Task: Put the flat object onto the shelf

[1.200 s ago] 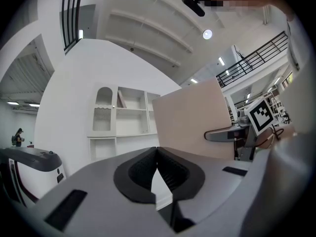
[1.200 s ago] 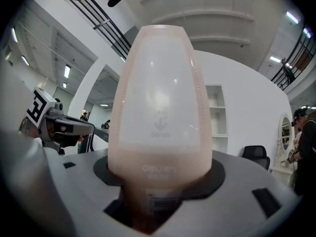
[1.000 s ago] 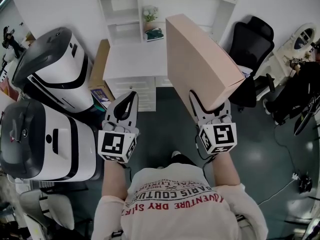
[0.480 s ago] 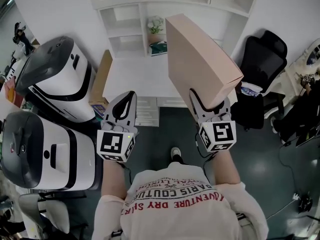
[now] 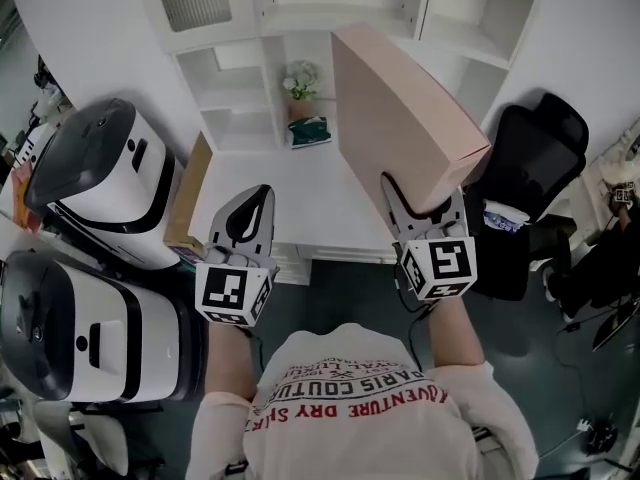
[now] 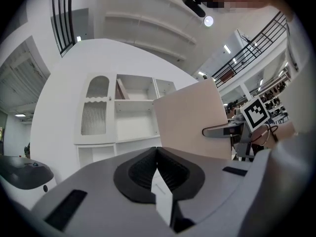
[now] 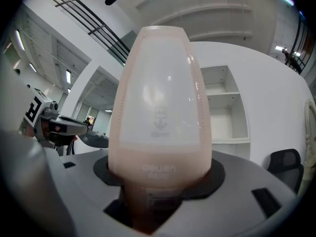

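The flat object is a pale pink box file [image 5: 400, 118]; it stands on edge and tilts forward. My right gripper [image 5: 425, 196] is shut on its lower end. In the right gripper view the box file [image 7: 160, 112] fills the middle and rises out of the right gripper [image 7: 158, 191]. My left gripper [image 5: 250, 213] is shut and holds nothing; its jaws meet with nothing between them [image 6: 157, 167]. The white shelf unit [image 5: 430, 8] stands ahead above a white desk [image 5: 290, 183]. In the left gripper view its open compartments [image 6: 131, 117] sit left of the box file [image 6: 190, 122].
Two large white-and-black machines [image 5: 110, 168] [image 5: 70, 318] stand at the left. A black office chair [image 5: 530, 158] is at the right. A small plant [image 5: 300, 83] and a teal item [image 5: 308, 131] sit at the desk's back. A cardboard box [image 5: 185, 193] leans beside the desk.
The shelf, desk and chair have slid down and nearer in the head view as the person came forward. Both grippers keep their pose, and the box file stays gripped.
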Motion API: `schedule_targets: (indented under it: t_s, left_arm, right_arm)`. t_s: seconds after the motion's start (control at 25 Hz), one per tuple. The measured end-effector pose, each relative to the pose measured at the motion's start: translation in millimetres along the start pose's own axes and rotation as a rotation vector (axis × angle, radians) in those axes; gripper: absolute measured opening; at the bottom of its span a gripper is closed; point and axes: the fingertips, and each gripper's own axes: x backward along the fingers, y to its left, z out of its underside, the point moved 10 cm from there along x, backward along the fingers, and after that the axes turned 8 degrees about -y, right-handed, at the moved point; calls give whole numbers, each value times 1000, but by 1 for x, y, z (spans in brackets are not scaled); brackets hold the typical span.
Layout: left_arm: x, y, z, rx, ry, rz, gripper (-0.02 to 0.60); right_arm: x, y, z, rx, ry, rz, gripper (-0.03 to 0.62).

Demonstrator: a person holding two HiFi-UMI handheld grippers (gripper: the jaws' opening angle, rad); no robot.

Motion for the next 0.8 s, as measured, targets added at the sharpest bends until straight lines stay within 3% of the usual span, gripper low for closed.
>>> schedule_targets:
  t_s: [0.4, 0.6, 0.8]
  left_arm:
    - [-54, 31, 22, 12, 23, 39, 14]
    - [-78, 57, 24, 4, 7, 87, 14]
    - [-92, 80, 23, -19, -11, 130, 14]
  right_arm:
    - [-68, -17, 5, 44, 10, 7, 299]
    - [-119, -14, -10, 226, 89, 0, 299]
    - [-167, -12, -34, 501, 180, -14, 299]
